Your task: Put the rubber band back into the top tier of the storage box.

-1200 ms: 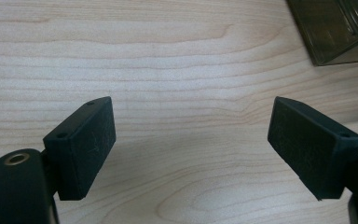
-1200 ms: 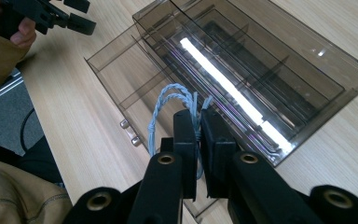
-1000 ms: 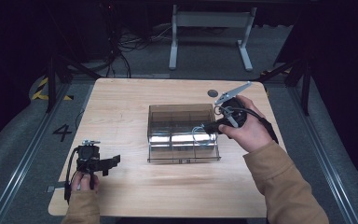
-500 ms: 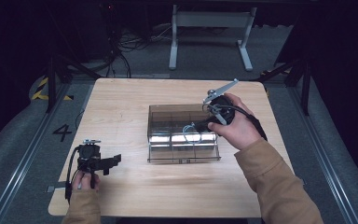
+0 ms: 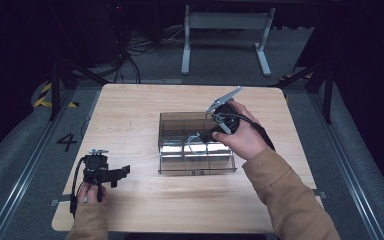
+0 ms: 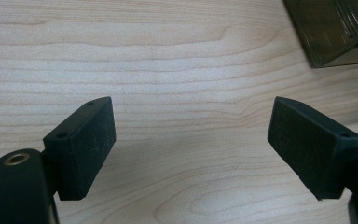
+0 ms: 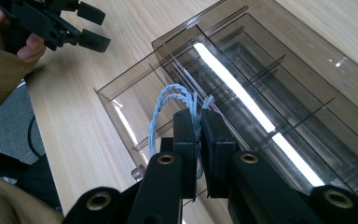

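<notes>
Over the organizer (image 7: 270,88), right gripper (image 7: 199,122) clamped on blue cord (image 7: 168,105); left gripper (image 6: 191,135) agape above bare table (image 6: 168,60).

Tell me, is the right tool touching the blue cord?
Touching. In the right gripper view the right tool is shut on the blue cord, pinched between its jaws above the box.

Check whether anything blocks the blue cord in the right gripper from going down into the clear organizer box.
Nothing visible does. The right gripper is shut on the blue cord, which hangs above the open-topped organizer box. Thin dividers split the box, so the cord must drop between them. The left gripper rests open, well apart.
</notes>
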`<state>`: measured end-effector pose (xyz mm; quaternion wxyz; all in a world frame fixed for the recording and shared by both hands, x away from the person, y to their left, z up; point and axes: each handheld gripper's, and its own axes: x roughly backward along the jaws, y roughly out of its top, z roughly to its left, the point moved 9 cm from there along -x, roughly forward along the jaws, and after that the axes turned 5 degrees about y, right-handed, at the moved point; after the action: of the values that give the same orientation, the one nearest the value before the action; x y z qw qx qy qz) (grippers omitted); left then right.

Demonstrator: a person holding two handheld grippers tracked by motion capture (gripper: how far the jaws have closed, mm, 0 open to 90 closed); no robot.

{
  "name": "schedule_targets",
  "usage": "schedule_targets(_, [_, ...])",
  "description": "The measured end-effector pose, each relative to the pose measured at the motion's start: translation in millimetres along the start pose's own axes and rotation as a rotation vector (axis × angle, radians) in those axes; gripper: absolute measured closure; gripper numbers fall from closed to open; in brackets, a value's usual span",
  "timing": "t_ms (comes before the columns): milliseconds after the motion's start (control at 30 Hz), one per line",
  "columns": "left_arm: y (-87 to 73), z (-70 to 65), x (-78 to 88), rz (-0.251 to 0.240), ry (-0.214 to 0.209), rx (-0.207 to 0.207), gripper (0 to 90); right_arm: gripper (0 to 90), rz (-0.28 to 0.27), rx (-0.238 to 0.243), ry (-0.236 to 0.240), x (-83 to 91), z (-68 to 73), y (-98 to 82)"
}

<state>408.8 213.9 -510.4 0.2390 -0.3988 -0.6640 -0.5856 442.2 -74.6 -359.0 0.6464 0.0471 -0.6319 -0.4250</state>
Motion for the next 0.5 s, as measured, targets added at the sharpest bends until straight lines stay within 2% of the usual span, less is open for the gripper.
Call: schedule_targets(500, [0.1,-0.5,-0.3,-0.002,0.0,0.0,15.9,86.1,0.052,-0.029,0.024,-25.7,-4.8,-13.3])
